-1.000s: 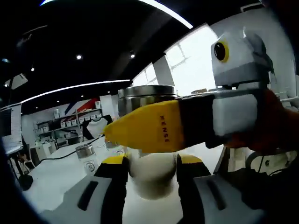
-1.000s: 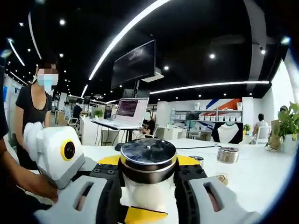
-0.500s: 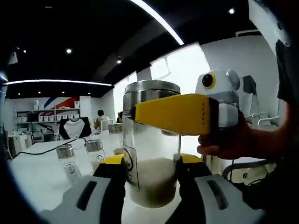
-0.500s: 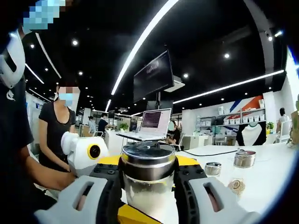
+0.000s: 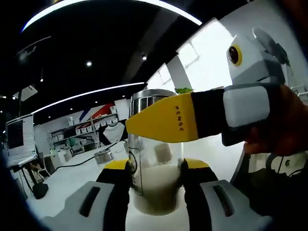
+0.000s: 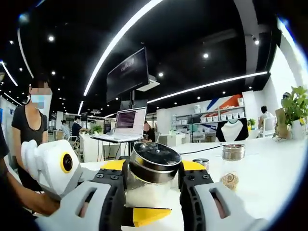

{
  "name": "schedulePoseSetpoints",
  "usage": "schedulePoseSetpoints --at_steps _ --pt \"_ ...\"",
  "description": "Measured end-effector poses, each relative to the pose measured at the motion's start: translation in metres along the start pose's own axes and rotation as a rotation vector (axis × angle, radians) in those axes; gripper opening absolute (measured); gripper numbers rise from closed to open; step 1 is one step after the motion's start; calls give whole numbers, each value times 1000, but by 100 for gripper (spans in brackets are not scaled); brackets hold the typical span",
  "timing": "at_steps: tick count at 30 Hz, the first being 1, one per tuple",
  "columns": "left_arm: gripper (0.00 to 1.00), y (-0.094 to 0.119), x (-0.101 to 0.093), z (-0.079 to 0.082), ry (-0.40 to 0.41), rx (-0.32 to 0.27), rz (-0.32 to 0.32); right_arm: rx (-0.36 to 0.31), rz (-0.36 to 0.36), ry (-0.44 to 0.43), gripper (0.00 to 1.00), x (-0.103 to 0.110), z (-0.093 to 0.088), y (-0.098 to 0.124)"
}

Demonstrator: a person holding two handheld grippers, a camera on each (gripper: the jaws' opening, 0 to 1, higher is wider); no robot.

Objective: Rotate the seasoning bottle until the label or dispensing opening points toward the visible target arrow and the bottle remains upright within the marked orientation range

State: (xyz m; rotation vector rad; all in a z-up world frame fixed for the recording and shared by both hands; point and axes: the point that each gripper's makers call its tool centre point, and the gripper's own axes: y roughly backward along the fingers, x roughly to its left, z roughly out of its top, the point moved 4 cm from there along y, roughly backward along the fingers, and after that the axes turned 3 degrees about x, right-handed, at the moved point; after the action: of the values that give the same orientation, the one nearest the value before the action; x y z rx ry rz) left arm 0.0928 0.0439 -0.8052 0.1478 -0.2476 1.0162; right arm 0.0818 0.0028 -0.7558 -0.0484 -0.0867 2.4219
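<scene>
While both grippers clamp the seasoning bottle (image 5: 156,168), left gripper (image 5: 156,185) low and right gripper (image 6: 153,180) at the cap, its label has swung toward nine o'clock, suggesting rotation underway.

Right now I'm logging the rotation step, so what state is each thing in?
seasoning bottle: lid on, part-filled with pale powder, gripped by both grippers.
left gripper: shut on the bottle's body.
right gripper: shut just below the lid.
spare jar: lidded, standing upright on the table.
</scene>
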Motion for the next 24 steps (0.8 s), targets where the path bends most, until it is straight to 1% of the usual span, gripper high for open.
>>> schedulePoseSetpoints --at_steps 1,2,3,4,5,6,7,8,11,12,16,18,19,20,21,22,23,24 --pt "45 -1 -3 0 23 -3 -34 6 10 20 39 0 0 1" --pt "45 -2 -5 -1 63 -8 -70 15 32 50 38 0 0 3" --pt "45 -1 -7 0 140 -32 -128 11 78 82 38 2 2 4" --pt "44 -1 -9 0 174 -43 -171 12 90 92 37 2 2 5" --pt "44 1 -11 1 182 -58 -226 19 127 124 37 4 2 7" --pt "44 2 -11 3 164 -69 -242 17 162 142 37 6 4 9" --pt "44 4 -11 6 122 -91 -252 1 203 161 37 9 7 12" --pt "44 5 -10 8 93 -105 -256 -11 217 162 37 9 9 14" --pt "44 8 -12 10 93 -113 -294 -20 260 154 37 8 9 19" --pt "44 8 -14 9 111 -111 -322 -23 272 166 36 9 9 19" --pt "44 9 -18 6 140 -107 -366 -17 314 205 37 15 5 21" --pt "44 10 -20 6 164 -101 -385 -26 331 187 37 14 5 20" --pt "44 10 -18 8 166 -98 -358 -42 334 172 37 13 6 19" --pt "44 9 -14 9 123 -106 -309 -44 330 167 37 12 6 18" --pt "44 7 -11 8 62 -85 -250 -41 319 155 37 12 5 17" --pt "44 5 -8 5 1 -49 -181 -24 291 132 37 10 3 13" --pt "44 4 -6 4 -32 -28 -141 -2 252 116 38 8 0 10" --pt "44 3 -5 3 -58 -16 -108 -3 232 123 38 8 0 7"
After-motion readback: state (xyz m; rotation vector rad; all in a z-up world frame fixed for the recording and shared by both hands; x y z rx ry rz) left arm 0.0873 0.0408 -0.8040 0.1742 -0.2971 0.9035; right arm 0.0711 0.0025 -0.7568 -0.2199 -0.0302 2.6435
